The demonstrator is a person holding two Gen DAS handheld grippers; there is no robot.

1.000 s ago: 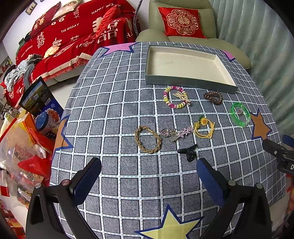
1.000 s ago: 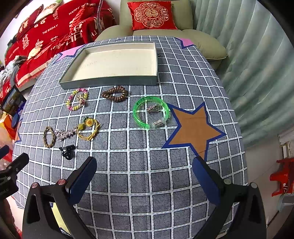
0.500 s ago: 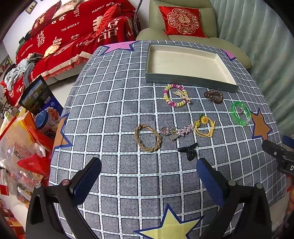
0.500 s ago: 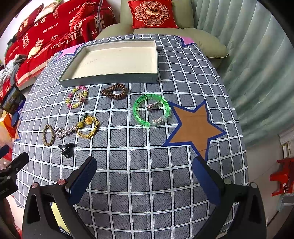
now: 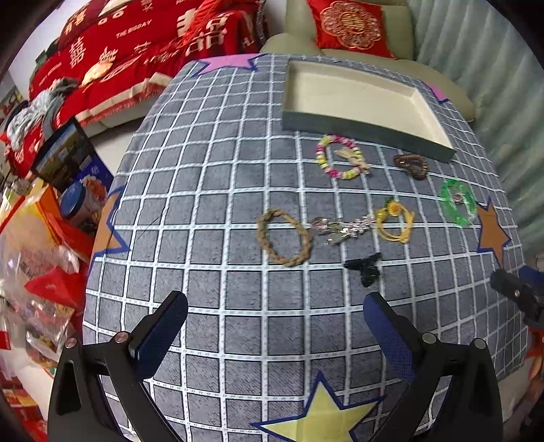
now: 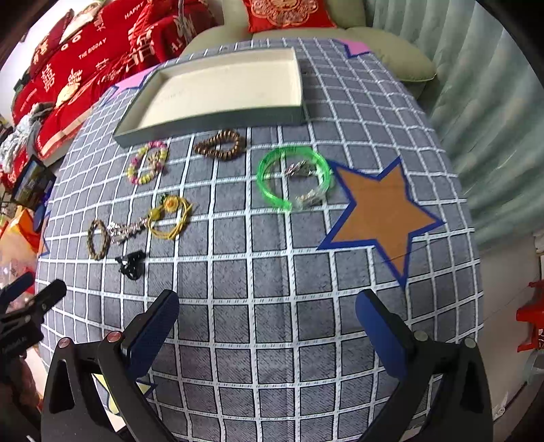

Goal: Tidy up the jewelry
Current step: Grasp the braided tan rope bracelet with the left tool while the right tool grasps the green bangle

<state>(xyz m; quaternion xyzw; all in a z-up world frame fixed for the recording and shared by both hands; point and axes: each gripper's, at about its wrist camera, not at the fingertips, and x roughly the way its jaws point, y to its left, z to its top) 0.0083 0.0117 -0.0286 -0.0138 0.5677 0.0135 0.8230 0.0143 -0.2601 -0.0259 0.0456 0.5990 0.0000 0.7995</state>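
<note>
Jewelry lies scattered on the grey checked tablecloth (image 5: 210, 176) in front of a shallow box (image 5: 360, 129) (image 6: 217, 122) with a cream inside. A braided rope bracelet (image 5: 285, 237) (image 6: 98, 239), a silver chain (image 5: 343, 227) (image 6: 124, 229), a yellow flower cord (image 5: 394, 222) (image 6: 170, 217), a black clip (image 5: 365, 268) (image 6: 131, 263), a pink and yellow bead bracelet (image 5: 338, 161) (image 6: 147, 166), a brown bead bracelet (image 5: 412, 165) (image 6: 221, 148) and a green bangle (image 5: 457, 202) (image 6: 294, 176) all rest apart. My left gripper (image 5: 275, 331) hovers open near the front edge. My right gripper (image 6: 267, 326) is open too, holding nothing.
A red-covered sofa (image 5: 136, 44) and a pale armchair with a red cushion (image 5: 350, 27) stand behind the table. Boxes and bags (image 5: 44, 217) crowd the floor at the left. A curtain (image 6: 476, 102) hangs at the right. Coloured stars mark the cloth, an orange one (image 6: 377, 210) among them.
Both grippers have drifted slightly over the table, shifting the view a little. The jewelry and the box have not moved.
</note>
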